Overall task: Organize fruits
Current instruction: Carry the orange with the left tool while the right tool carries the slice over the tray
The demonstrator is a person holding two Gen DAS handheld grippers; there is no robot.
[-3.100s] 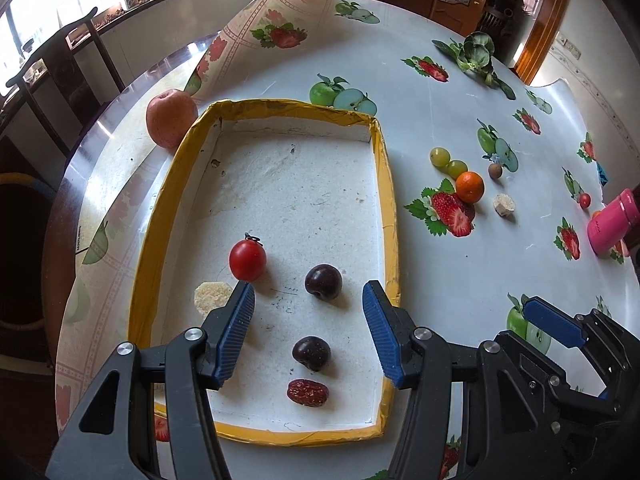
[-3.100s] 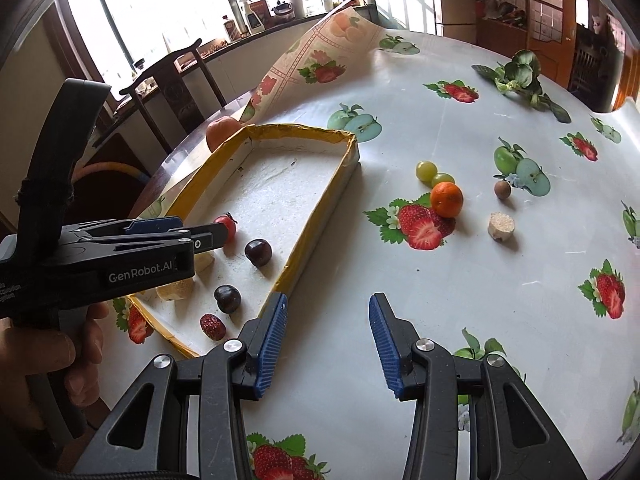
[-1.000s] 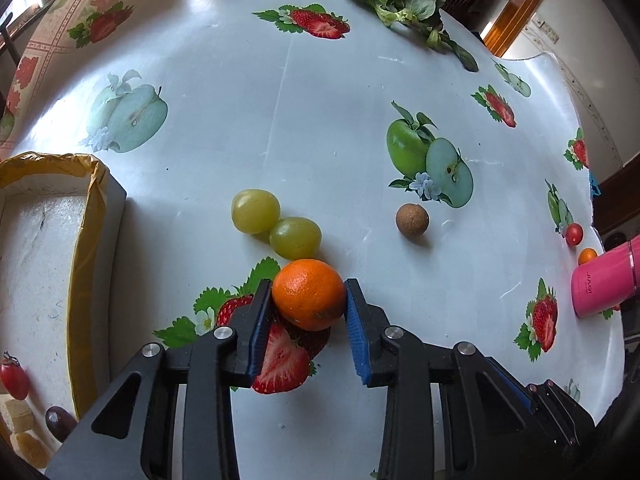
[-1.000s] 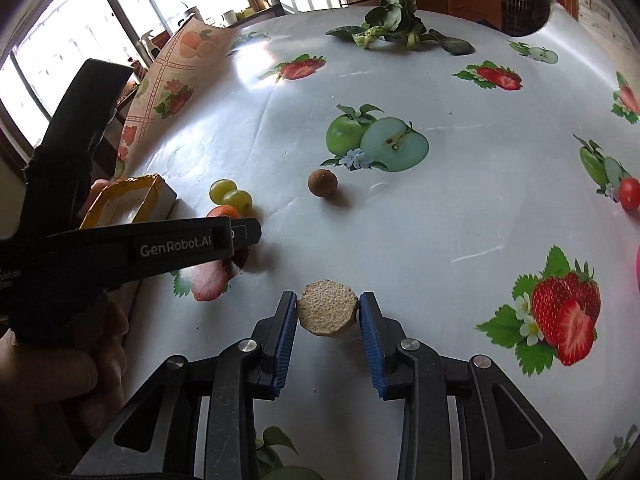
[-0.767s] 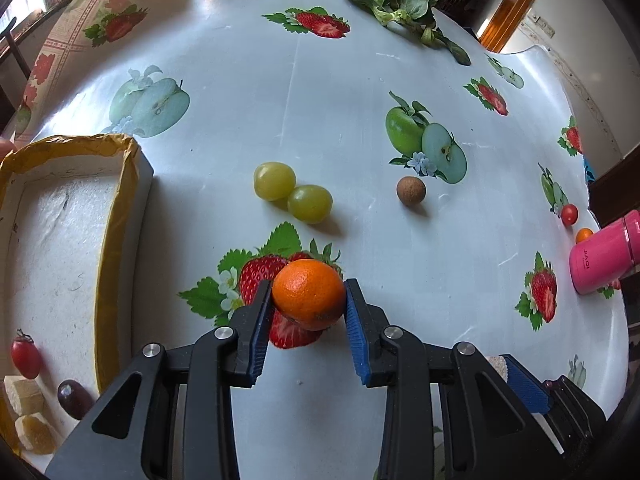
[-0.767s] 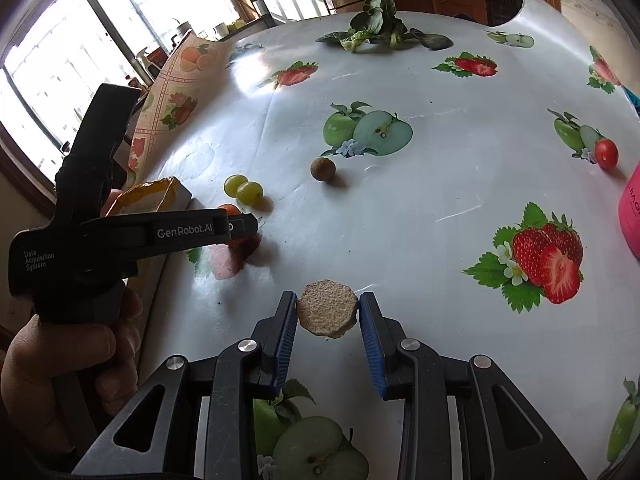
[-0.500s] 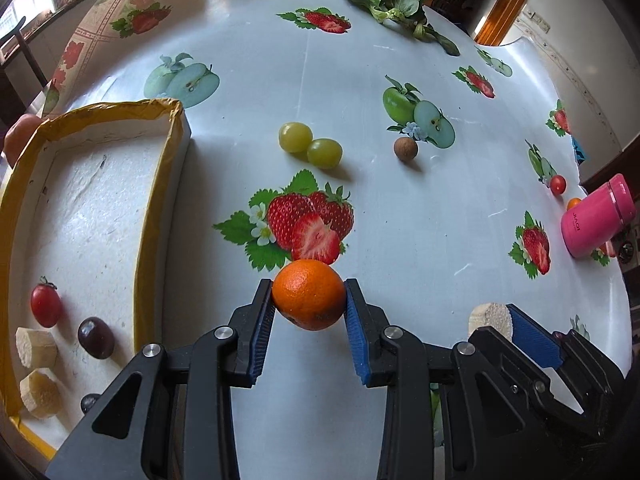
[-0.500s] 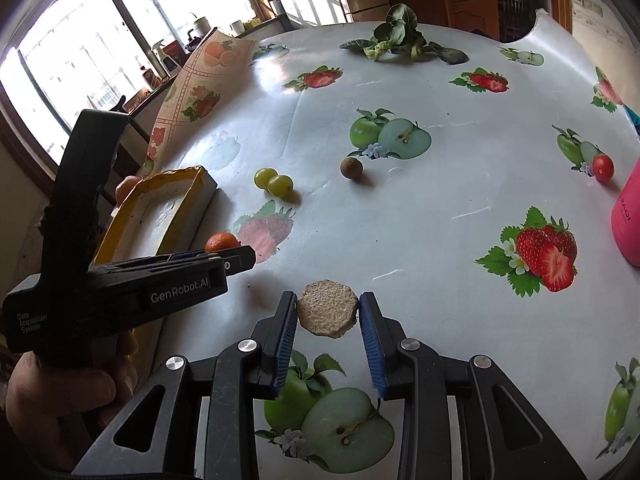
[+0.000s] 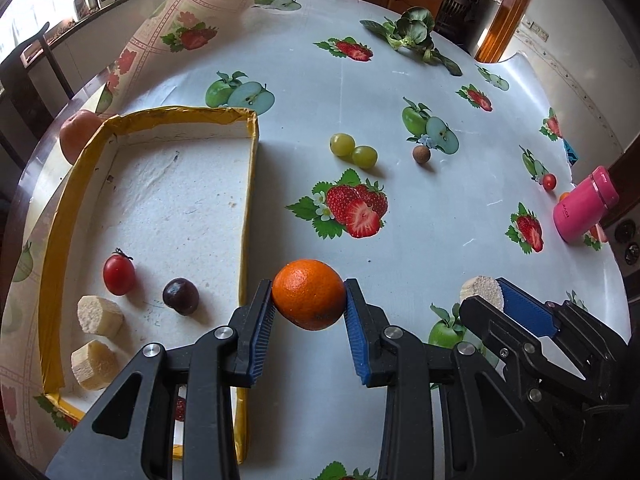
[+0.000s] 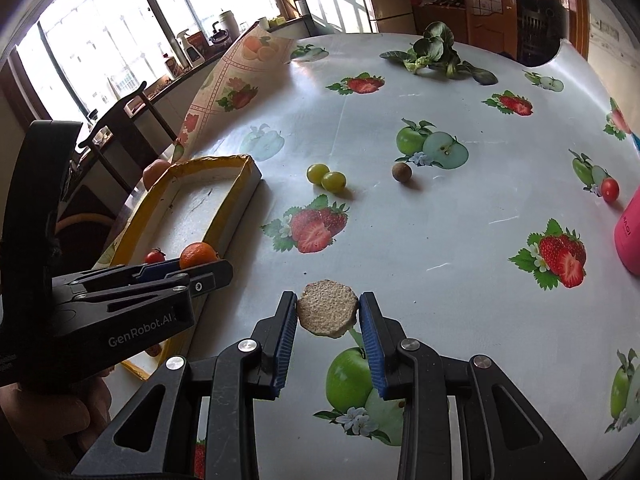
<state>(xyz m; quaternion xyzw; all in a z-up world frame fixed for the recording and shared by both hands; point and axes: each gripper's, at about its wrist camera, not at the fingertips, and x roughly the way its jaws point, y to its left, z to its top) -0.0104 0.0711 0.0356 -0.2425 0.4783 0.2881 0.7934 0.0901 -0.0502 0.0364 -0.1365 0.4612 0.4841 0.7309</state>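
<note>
Your orange (image 9: pixel 309 299) is clamped in the left gripper (image 9: pixel 308 312), now lifted off the tabletop (image 9: pixel 420 240) and carried back to just beside the tray's (image 9: pixel 248 200) right wall. A second ago it sat by the grapes (image 9: pixel 353 150). The right gripper (image 10: pixel 328 320) is closed on the banana slice (image 10: pixel 327 314), likewise raised. Both look ready to go in beside the tomato (image 9: pixel 119 274), the plum (image 9: pixel 181 296) and the slices already there.

Glossy printed oilcloth (image 9: pixel 420 240) gleams over the desk, the tray (image 9: pixel 168 200) shows rough white foam edged in shiny yellow tape, the orange (image 9: pixel 308 300) looks pebbled, claw pads (image 9: pixel 260 330) ribbed blue plastic.
</note>
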